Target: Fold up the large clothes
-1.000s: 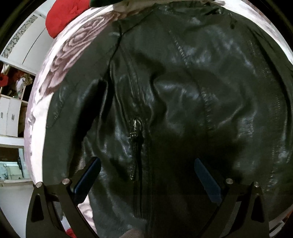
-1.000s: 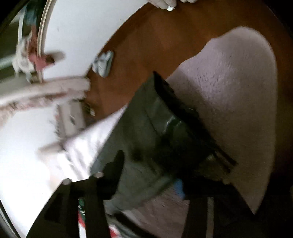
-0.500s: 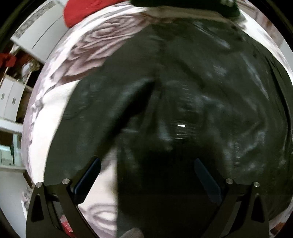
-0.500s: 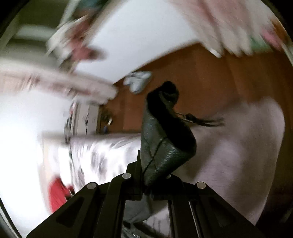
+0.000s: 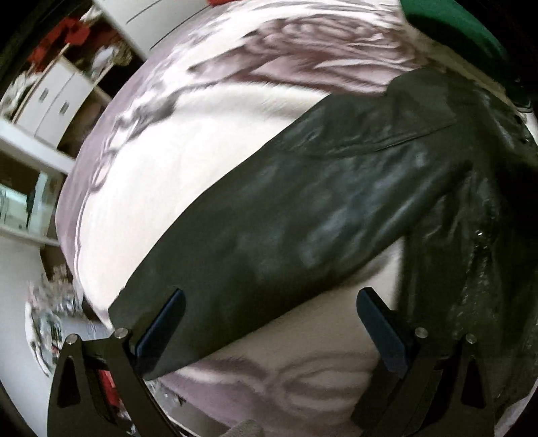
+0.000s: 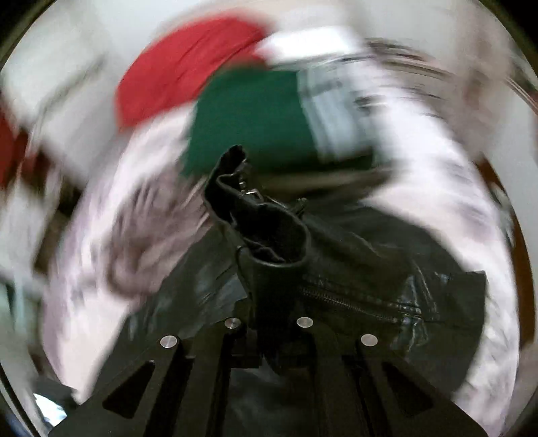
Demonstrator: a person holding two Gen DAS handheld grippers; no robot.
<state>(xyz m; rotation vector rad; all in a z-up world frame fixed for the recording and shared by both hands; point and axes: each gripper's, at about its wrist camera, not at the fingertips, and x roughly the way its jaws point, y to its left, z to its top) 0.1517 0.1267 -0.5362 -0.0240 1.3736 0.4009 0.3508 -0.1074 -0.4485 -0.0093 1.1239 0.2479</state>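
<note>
A black leather jacket lies on a bed with a pale rose-print cover. One sleeve stretches from the upper right down to the lower left, its cuff end by my left gripper's left finger. My left gripper is open and empty, hovering over the sleeve's cuff end. In the right wrist view my right gripper is shut on a bunched fold of the jacket and holds it up above the rest of the jacket, where a zipper shows.
A folded green garment and a red garment lie on the bed beyond the jacket; the green one also shows in the left wrist view. White shelves and drawers stand left of the bed. The right wrist view is motion-blurred.
My right gripper closed on the jacket fold and swung it from over the floor and rug to above the bed. My left gripper moved from the jacket's body to the sleeve, staying open.
</note>
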